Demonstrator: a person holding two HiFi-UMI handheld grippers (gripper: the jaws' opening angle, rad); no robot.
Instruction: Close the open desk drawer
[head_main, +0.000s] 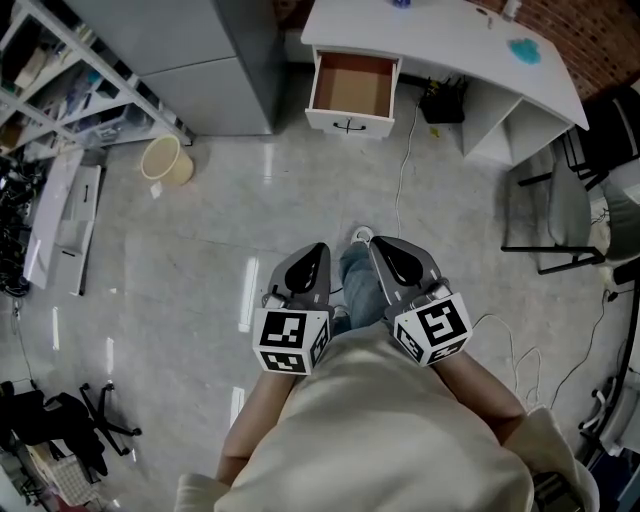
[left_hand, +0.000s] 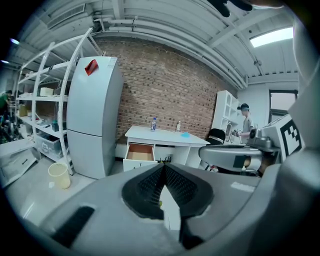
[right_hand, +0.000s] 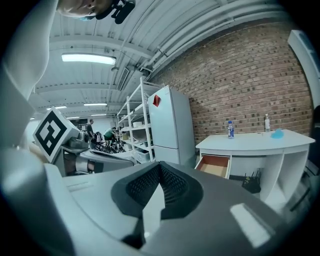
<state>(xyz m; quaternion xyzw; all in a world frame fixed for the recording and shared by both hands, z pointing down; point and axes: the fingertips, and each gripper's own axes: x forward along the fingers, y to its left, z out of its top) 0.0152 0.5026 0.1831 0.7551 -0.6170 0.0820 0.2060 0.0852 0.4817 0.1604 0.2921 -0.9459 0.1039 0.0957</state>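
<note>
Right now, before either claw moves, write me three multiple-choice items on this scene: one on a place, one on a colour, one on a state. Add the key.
1. In the head view, the open drawer sits at which part of the desk?
A. left end
B. middle
C. right end

2. The bin near the fridge is:
A. blue
B. pale yellow
C. black

3. The left claw and right claw are:
A. both open
B. both shut, empty
C. shut on the drawer's handle

Key: 1 A, the drawer is at the end nearest the fridge. 2 B, its wall shows pale yellow. 3 B, each claw's jaws meet with nothing between.
</note>
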